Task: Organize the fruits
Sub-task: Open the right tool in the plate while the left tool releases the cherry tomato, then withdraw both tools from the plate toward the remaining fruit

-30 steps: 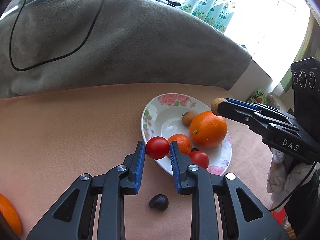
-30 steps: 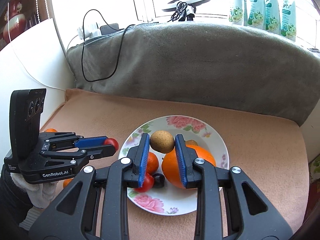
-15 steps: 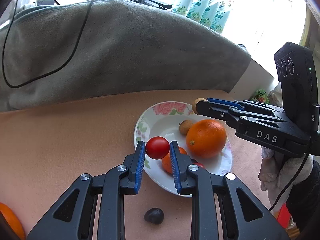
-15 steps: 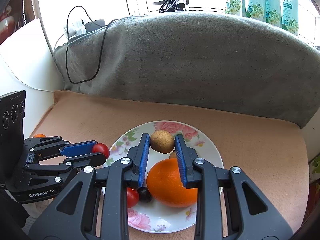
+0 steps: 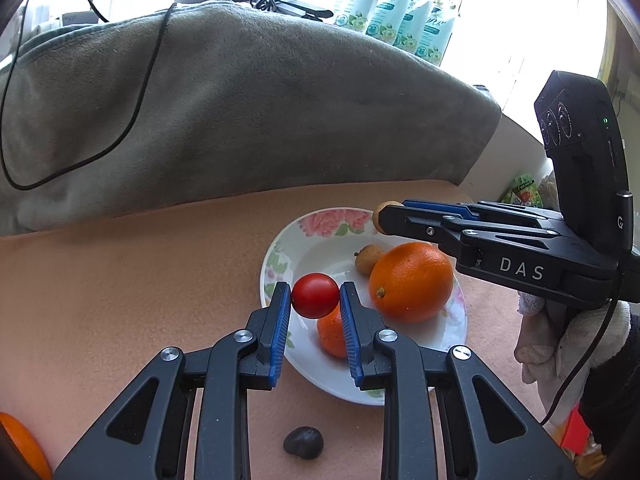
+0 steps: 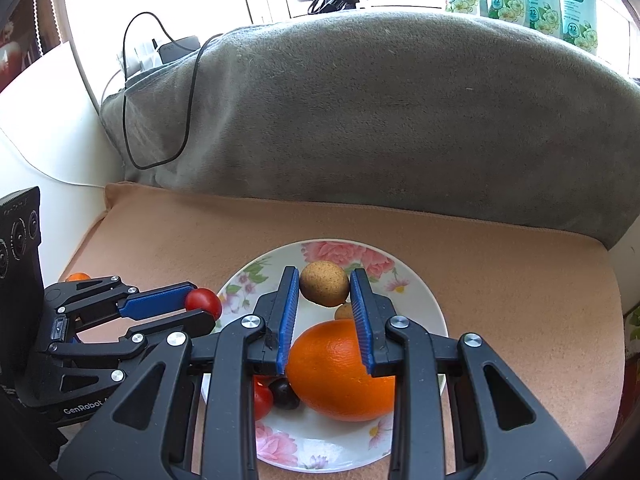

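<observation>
My left gripper [image 5: 315,295] is shut on a red cherry tomato [image 5: 315,295] and holds it above the near left rim of a floral white plate [image 5: 280,248]. My right gripper [image 6: 324,284] is shut on a small round tan fruit [image 6: 324,283], held over the plate's [image 6: 420,280] middle. On the plate lie a large orange [image 5: 410,280], a small mandarin [image 5: 331,334], another tan fruit [image 5: 367,258], a second cherry tomato [image 6: 262,400] and a dark grape [image 6: 283,394]. In the right wrist view the left gripper [image 6: 202,304] with its tomato [image 6: 203,303] stands at the plate's left edge.
A dark fruit [image 5: 303,442] lies on the peach cloth [image 5: 120,280] in front of the plate. An orange [image 5: 20,448] sits at the far left edge. A grey blanket [image 5: 240,120] with a black cable [image 5: 132,112] rises behind. A gloved hand [image 5: 568,344] holds the right gripper.
Both grippers have shifted slightly forward over the plate with their fruits still held. The plate and the dark fruit on the cloth appear lower and nearer in the views.
</observation>
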